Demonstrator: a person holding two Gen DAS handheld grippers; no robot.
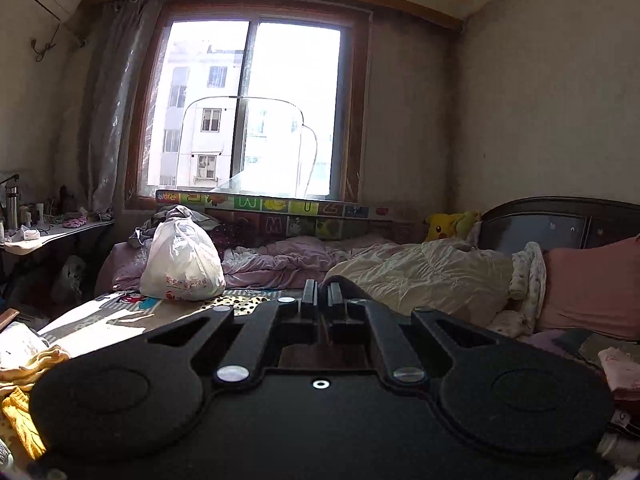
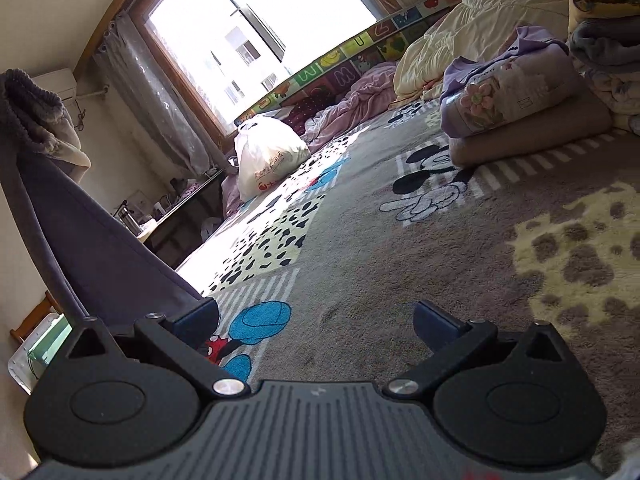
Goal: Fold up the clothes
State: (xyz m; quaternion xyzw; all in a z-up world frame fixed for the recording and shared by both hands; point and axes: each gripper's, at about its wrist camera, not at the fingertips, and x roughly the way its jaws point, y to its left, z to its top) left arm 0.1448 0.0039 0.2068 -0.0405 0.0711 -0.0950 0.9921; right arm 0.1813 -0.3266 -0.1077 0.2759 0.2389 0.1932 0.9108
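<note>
1. We count some work done: folded clothes point(image 2: 520, 92) sit stacked on the cartoon-print blanket point(image 2: 360, 240) on the bed, well to the right.
2. A dark grey garment point(image 2: 100, 248) hangs at the left, unfolded.
3. Our left hand-held gripper point(image 1: 322, 294) is closed and points nearly level toward the window point(image 1: 252, 108); what it holds we cannot tell.
4. Our right hand-held gripper point(image 2: 316, 320) gapes wide and empty, low over the blanket and rolled.
</note>
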